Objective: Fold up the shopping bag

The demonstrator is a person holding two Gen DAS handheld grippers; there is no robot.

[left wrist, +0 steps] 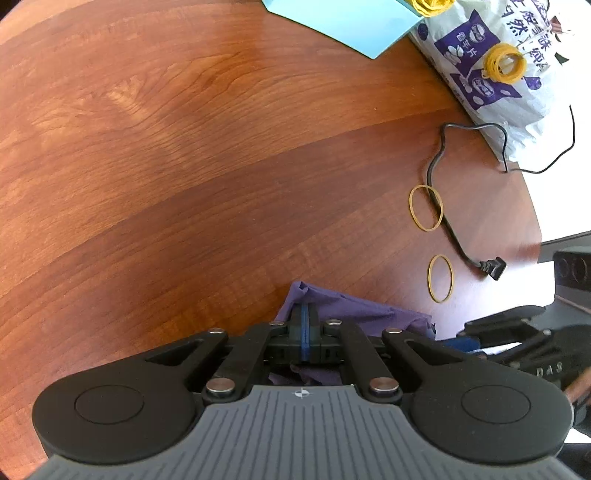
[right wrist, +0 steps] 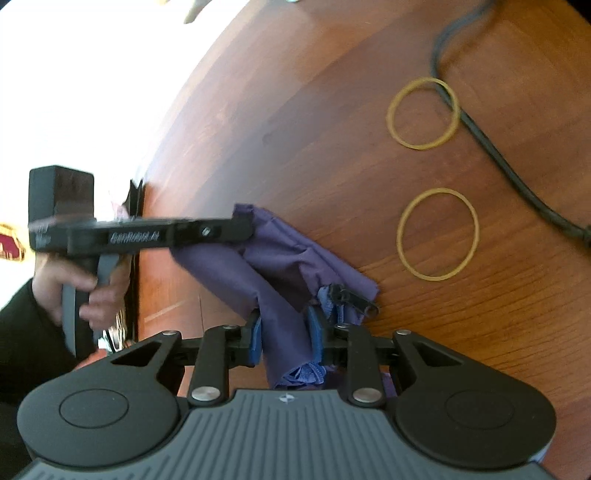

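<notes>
Purple fabric of the shopping bag (right wrist: 280,266) sits bunched right between the blue pads of the right tool (right wrist: 284,338), which are drawn in against the cloth from both sides and pinch a thick fold of it. From there the bag runs away from that tool in a crumpled band across the wooden surface (right wrist: 332,177), and a small black zipper pull (right wrist: 354,297) lies on the fabric just beside the right-hand pad.

At the bag's far end the left tool (right wrist: 242,227) comes in from the side, held by a hand (right wrist: 79,291) in a dark sleeve, its tip on the bag's edge. Seen from the left wrist, the left tool (left wrist: 304,330) has its jaws fully together, only a thin blue line of padding showing between them; purple cloth (left wrist: 354,308) lies directly under and just past the tips, though I cannot tell whether any of it is actually caught in the pinch.

Beyond the bag, 2 loose yellow rubber bands (right wrist: 437,234) rest flat on the surface, the farther 1 crossed by a black power cord (left wrist: 448,229) ending in a plug. Further off lie a printed white plastic bag (left wrist: 495,74) and a light blue sheet (left wrist: 347,22).
</notes>
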